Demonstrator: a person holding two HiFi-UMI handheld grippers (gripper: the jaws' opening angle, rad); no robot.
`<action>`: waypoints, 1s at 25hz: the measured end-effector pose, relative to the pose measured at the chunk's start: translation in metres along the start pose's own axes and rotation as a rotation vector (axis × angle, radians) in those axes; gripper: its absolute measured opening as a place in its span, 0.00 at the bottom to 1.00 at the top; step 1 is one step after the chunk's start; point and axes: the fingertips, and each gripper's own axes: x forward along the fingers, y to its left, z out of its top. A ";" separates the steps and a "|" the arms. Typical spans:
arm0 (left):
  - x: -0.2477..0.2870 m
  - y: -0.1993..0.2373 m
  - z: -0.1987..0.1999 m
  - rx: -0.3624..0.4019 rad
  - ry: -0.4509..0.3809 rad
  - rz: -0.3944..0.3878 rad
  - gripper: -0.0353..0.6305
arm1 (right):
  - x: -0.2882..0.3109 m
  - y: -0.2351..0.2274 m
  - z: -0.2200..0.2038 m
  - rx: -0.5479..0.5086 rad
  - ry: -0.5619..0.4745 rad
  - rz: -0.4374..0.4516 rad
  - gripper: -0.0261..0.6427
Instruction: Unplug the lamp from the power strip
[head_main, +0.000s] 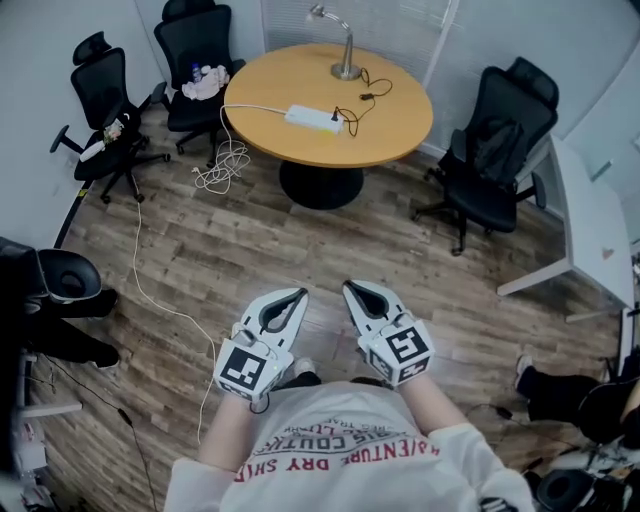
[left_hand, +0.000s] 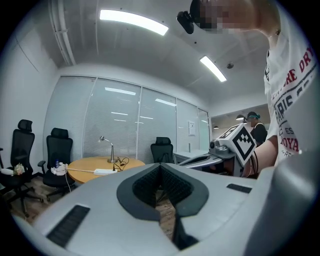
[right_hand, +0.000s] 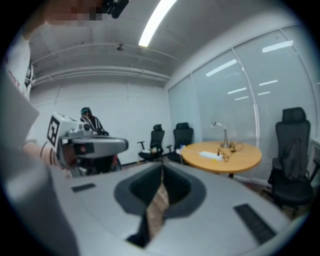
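Above floor | left claw together | right claw together | lamp plug at power strip indistinct

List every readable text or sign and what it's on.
"PARIS": red print on the person's T-shirt, left gripper view.
"DRY": same shirt, higher up; neighbouring letters cut off.
"ROYA": same shirt, lower down; cut off.
Head view: same print upside down, hard to read.
Sheet on the glass wall: too small to read.
Marker cube: pattern only, no letters.
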 end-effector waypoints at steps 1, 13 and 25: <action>0.001 0.011 0.002 -0.002 -0.006 0.011 0.09 | 0.011 0.000 0.002 0.008 0.000 0.002 0.08; 0.042 0.114 0.000 -0.037 -0.020 0.151 0.09 | 0.120 -0.035 0.015 -0.060 0.028 0.109 0.08; 0.188 0.203 0.022 -0.028 -0.020 0.297 0.09 | 0.215 -0.186 0.070 -0.099 0.016 0.231 0.08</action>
